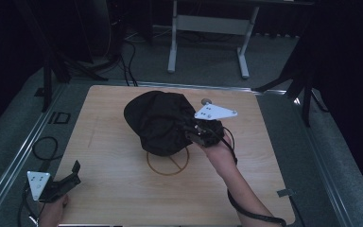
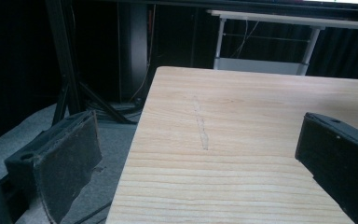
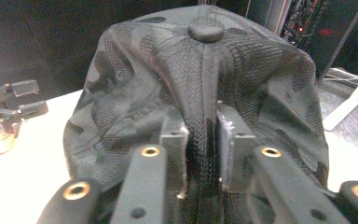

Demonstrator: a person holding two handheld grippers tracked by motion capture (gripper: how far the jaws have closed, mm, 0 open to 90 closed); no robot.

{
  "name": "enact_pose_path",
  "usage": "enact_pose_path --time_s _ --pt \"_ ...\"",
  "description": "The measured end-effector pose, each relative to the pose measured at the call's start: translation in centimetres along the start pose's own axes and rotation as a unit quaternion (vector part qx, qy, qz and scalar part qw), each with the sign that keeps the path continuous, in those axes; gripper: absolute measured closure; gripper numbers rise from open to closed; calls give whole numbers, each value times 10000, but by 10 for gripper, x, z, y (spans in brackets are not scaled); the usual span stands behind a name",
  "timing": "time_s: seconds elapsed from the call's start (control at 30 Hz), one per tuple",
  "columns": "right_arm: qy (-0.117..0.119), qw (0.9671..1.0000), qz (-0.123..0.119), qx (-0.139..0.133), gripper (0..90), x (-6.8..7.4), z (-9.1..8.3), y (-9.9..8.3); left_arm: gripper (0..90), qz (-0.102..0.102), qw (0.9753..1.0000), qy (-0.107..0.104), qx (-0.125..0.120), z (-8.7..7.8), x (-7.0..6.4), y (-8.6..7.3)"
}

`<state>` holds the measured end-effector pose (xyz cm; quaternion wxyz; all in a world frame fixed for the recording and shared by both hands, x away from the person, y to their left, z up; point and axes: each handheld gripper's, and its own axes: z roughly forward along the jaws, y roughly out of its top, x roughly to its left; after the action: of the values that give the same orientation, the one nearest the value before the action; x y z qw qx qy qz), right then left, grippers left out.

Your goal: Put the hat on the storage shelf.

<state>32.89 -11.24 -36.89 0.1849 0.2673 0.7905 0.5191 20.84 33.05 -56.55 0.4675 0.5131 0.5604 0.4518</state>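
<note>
- Hides part of the circle mark drawn near the bench centre: one black cap, lifted above it.
- Small grey object near the far edge, too small to identify.
- Right hand-held gripper reaching in from the near right corner, jaws pinched on the cap's back seam.
- Left hand-held gripper at the near left corner, jaws spread wide, holding nothing.
- Two grippers, one cap.
</note>
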Motion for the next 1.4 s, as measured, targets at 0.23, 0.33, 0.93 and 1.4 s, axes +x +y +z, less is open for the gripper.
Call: enact_pose_path --time_s 0.23,0.33,0.93,1.4 --pt "-19 10000 91 16 657 -3 5 -9 6 -9 10000 -3 -6 0 0 0" --pt "-16 10000 74 36 643 -3 5 -10 6 -8 10000 0 -5 0 0 0" --pt "-37 9999 136 -20 536 -4 -1 -7 6 -10 10000 -2 -4 0 0 0" --pt "-94 9999 68 -103 371 -16 -21 -3 6 -7 10000 3 -3 0 0 0"
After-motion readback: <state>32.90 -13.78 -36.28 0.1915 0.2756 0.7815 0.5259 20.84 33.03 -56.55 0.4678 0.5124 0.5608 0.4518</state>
